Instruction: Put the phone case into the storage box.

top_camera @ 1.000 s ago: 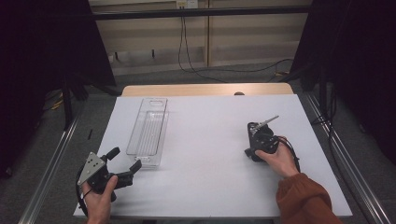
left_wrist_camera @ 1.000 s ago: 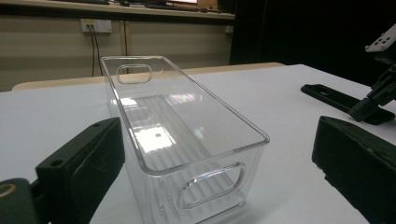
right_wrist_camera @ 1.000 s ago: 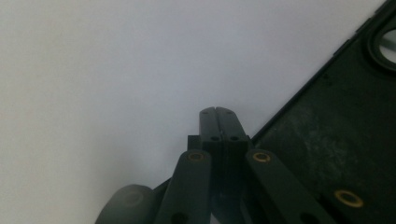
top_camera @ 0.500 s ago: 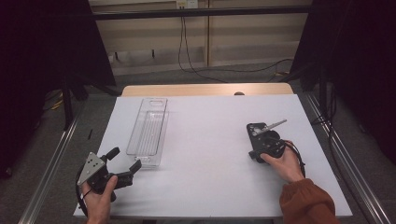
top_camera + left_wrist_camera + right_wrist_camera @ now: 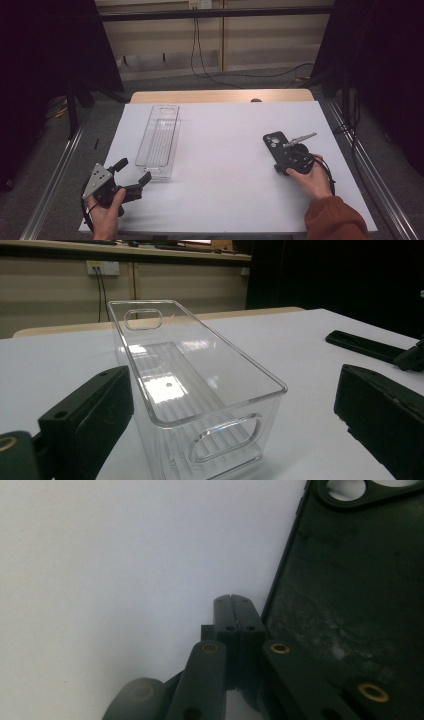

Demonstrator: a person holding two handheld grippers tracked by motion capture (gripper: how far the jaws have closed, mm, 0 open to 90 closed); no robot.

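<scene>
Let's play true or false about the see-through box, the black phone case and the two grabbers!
1. The clear box is empty. True.
2. The left gripper is squeezed shut. False: its jaws stand wide apart, facing the near end of the box.
3. The right gripper is shut. True: its jaws meet, beside the phone case.
4. The phone case lies inside the box. False: it lies on the white table, well apart from the box.
5. The box stands on its end. False: it rests flat, open side up.
</scene>
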